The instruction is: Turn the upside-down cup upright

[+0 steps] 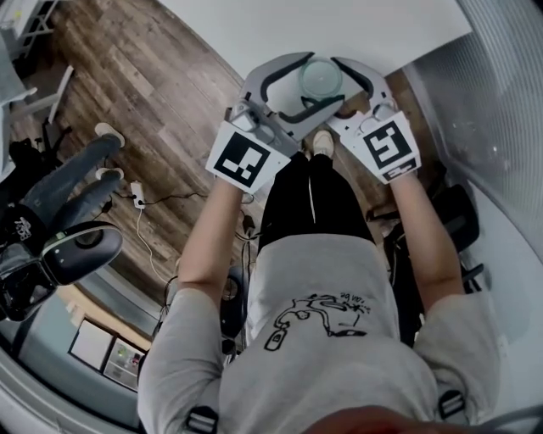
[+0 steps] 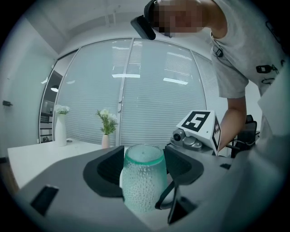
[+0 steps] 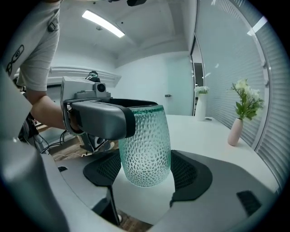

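Cup (image 1: 321, 78): in the head view it is a round pale-teal disc on the white tabletop (image 1: 356, 21), just inside the near edge. The left hand-held gripper (image 1: 312, 82) and right hand-held gripper (image 1: 329, 83) both reach around it. Left gripper view: dimpled glass barrel, smooth teal band on top, between spread, released jaws. Right gripper view: the pebbled wall sits between mesh-textured black pads, also released.
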`<action>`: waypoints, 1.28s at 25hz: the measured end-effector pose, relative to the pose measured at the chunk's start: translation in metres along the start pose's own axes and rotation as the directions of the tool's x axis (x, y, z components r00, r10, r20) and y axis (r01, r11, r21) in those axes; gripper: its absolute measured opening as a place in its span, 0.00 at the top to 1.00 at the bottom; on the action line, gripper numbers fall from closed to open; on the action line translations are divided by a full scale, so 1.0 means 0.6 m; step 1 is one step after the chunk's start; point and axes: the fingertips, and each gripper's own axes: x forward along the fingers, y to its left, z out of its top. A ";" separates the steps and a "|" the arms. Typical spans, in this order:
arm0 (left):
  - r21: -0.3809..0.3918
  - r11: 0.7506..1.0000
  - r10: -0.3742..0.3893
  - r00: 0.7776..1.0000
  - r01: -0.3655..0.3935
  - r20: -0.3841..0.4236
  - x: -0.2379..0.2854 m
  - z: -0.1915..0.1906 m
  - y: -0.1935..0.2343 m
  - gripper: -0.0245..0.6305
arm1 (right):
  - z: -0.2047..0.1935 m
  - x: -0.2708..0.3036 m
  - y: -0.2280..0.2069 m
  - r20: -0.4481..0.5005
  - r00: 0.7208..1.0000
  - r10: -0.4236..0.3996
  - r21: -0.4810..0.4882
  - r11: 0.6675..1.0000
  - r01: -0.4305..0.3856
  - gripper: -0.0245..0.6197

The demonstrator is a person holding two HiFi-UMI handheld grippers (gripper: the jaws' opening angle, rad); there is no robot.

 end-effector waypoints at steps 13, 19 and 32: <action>0.000 1.000 0.013 0.999 -0.013 -0.032 0.010 -0.079 0.009 0.53 | -0.065 0.045 -0.004 -0.052 0.999 0.006 0.010 1.000 -0.006 0.40; 0.005 1.000 0.016 0.999 -0.016 -0.033 0.014 -0.093 0.008 0.53 | -0.077 0.051 -0.006 -0.053 0.999 0.006 0.012 1.000 -0.006 0.40; 0.016 1.000 0.028 0.999 -0.027 -0.037 0.015 -0.116 0.001 0.53 | -0.103 0.058 -0.001 -0.081 0.996 0.021 -0.003 1.000 -0.021 0.41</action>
